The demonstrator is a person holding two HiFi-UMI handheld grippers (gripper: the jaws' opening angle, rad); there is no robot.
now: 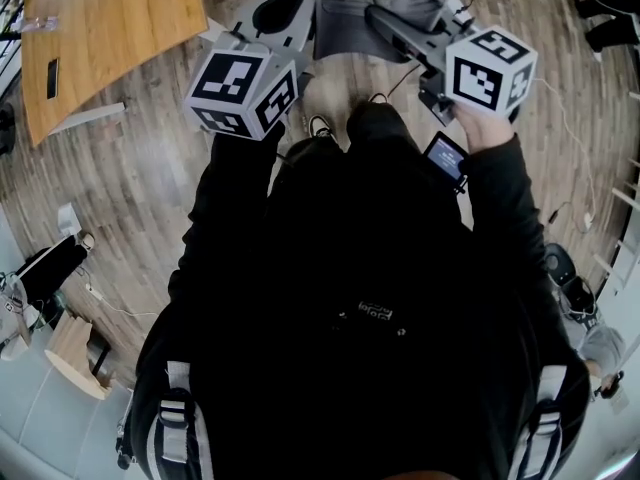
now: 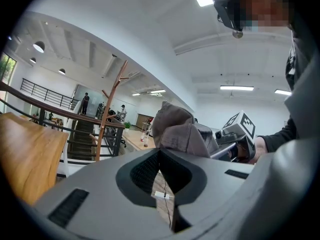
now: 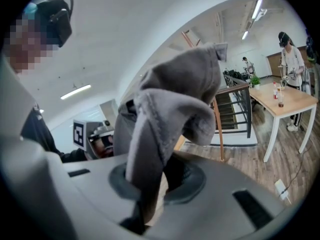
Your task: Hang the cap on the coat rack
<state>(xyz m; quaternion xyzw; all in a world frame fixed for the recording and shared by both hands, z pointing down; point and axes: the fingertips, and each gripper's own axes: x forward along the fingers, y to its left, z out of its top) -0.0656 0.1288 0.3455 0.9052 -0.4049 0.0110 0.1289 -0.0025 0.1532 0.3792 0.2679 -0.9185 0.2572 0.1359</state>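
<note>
While the person holds both tools out ahead of the chest, the grey cap [image 1: 358,13] sits at twelve o'clock in the head view, stretched between them above the wooden floor [image 1: 150,188]. The left gripper [image 2: 160,151] comes in from ten o'clock. Its jaws stand almost together, with only a thin slit between them, and they nip an edge of the cap right at their tips. The crown bulges up past them towards one o'clock. The right gripper [image 3: 152,176] reaches in from two o'clock and is clamped on the cap too. A folded strip of the grey fabric runs down between its jaws, which are held slightly apart by the cloth. The rest of the cap billows above them. The wooden coat rack [image 2: 107,116] stands well apart from the cap. It is at nine o'clock of the cap in the left gripper view, upright beside a dark stair railing [image 2: 75,134].
</note>
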